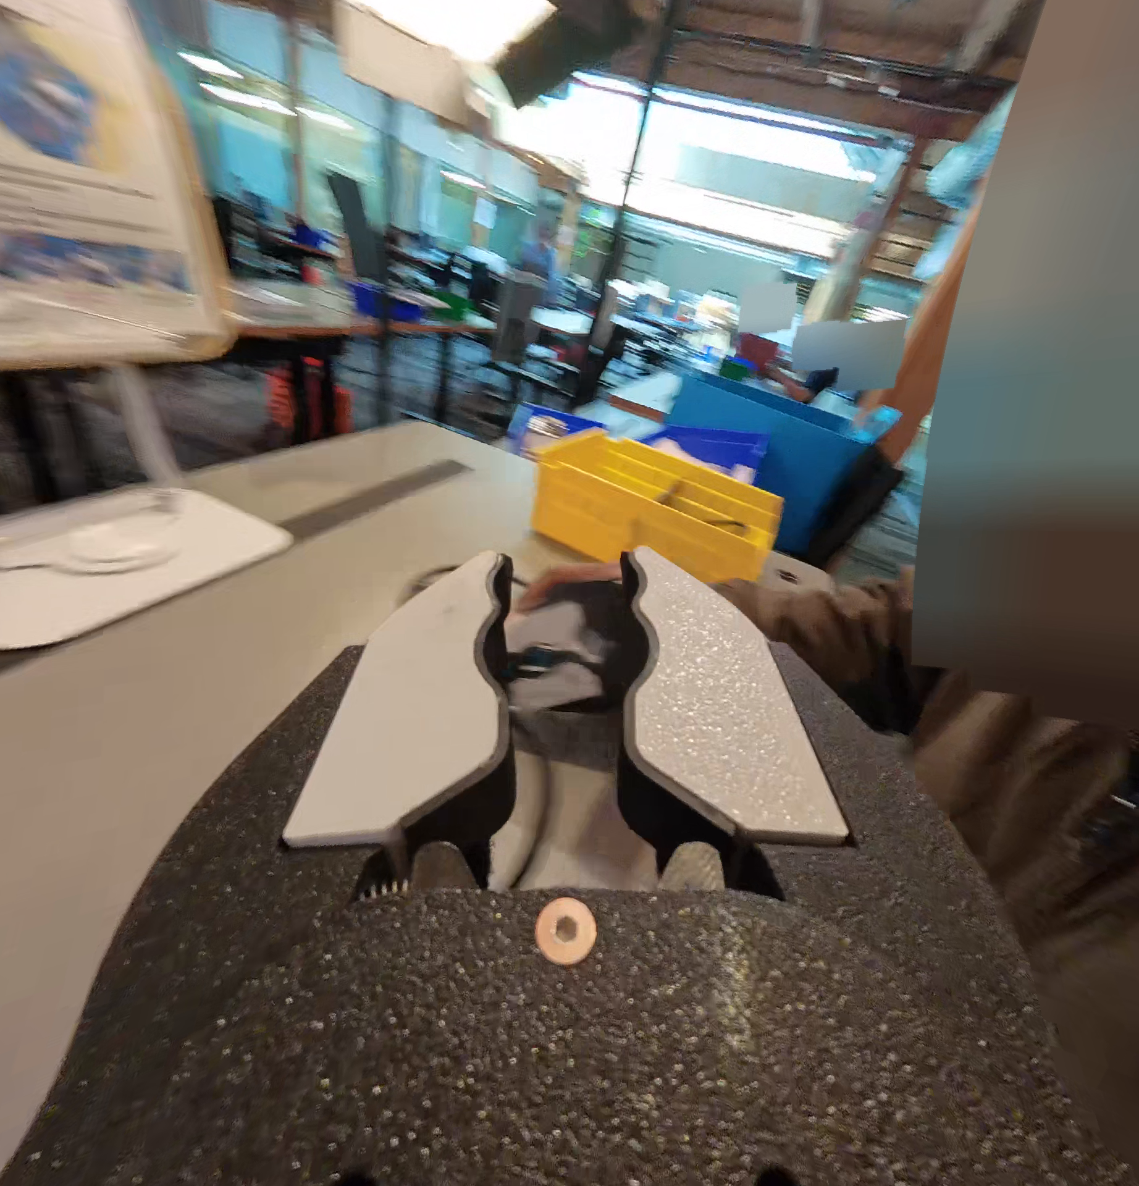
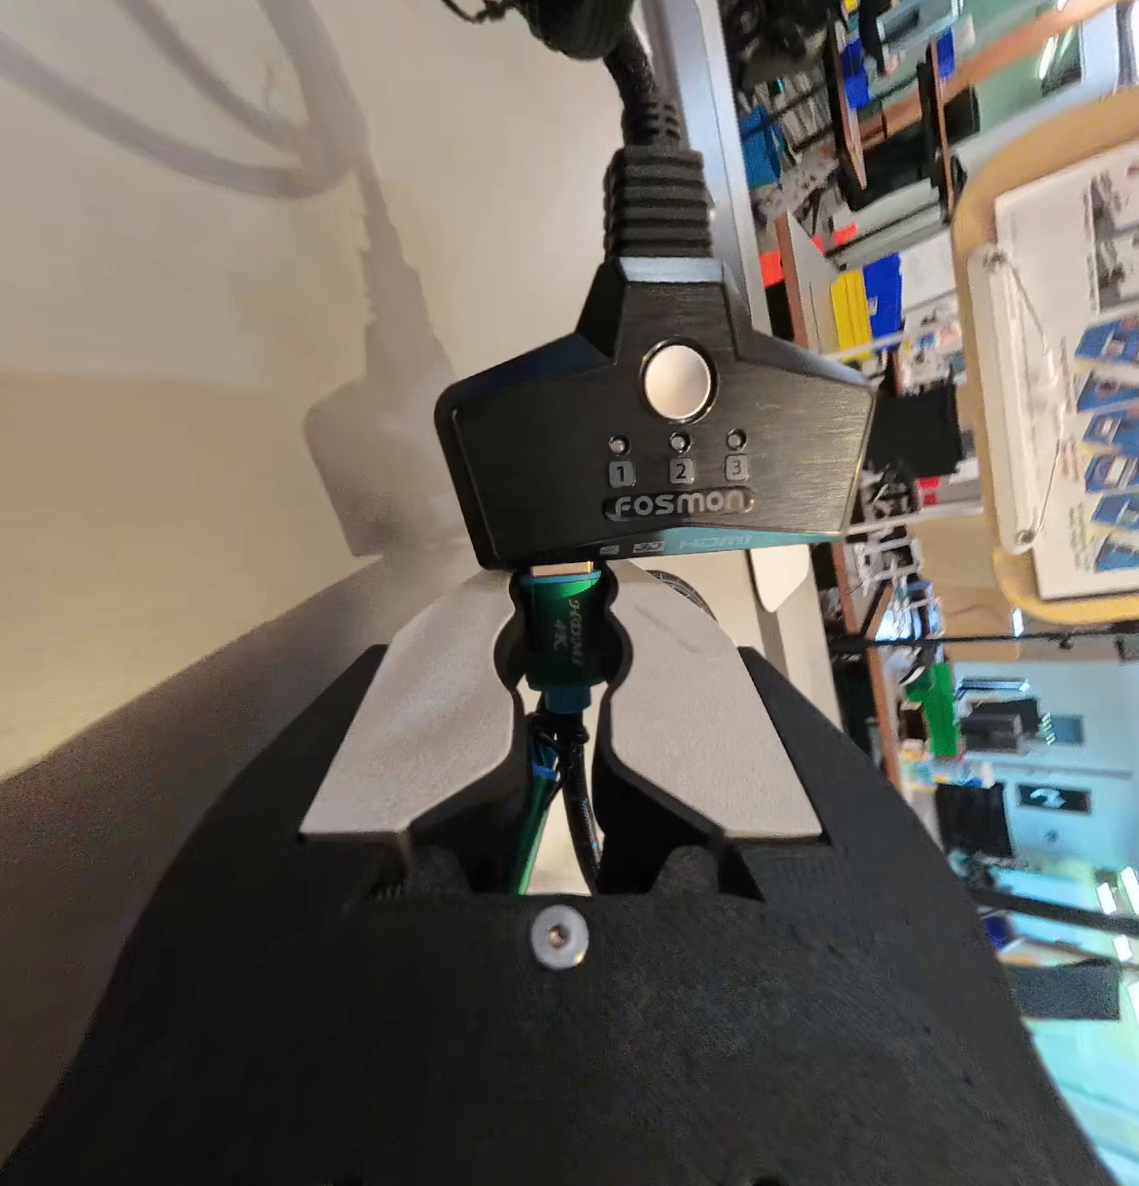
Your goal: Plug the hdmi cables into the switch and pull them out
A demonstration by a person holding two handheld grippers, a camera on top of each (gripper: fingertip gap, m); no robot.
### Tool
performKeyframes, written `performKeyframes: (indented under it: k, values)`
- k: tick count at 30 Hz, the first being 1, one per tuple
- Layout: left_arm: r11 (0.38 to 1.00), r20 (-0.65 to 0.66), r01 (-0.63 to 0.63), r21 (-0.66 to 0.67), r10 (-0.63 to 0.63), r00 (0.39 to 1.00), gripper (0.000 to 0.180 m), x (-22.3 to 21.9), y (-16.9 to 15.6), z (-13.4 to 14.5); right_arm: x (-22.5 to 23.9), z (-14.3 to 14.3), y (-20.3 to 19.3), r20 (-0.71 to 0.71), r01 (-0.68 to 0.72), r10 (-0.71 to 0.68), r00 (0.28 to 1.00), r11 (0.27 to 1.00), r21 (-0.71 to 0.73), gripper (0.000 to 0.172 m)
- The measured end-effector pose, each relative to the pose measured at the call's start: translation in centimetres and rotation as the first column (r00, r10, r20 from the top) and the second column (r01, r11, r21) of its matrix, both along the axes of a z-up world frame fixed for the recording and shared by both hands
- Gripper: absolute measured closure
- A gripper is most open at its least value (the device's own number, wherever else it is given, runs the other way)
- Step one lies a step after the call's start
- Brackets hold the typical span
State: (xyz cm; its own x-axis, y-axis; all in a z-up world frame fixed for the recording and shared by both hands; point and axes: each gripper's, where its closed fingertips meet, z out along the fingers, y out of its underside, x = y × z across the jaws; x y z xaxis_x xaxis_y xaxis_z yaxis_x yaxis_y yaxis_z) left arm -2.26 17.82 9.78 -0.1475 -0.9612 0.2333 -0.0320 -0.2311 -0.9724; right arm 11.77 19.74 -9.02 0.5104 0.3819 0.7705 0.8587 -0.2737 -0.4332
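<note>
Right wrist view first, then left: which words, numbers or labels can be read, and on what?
Wording is not copied here; its bearers:
Black switch box: a logo, marks under three lights.
Green plug, in the right gripper: print along its shell.
Poster board: too small.
Left view's poster: blurred.

A yellow bin [image 1: 657, 507] is seen right of centre on a grey table [image 1: 105, 738]; a white stand base [image 1: 118, 558] lies at left.
</note>
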Motion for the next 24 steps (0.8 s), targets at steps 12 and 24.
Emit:
performKeyframes:
  k: [12,24]
  values:
    - [0.974,-0.427,-0.042,-0.221,-0.058,0.902,0.135,9.4,-3.6,-14.0,1.4,1.4,0.1,-0.378,0.091,-0.079,0.922,0.996,0.012,0.155]
    - [0.864,-0.066,-0.125,-0.488,0.106,0.992,0.124,11.4,1.0,-11.0,-2.6,3.3,-0.8,-0.458,0.078,-0.019,0.889,0.991,0.110,0.155]
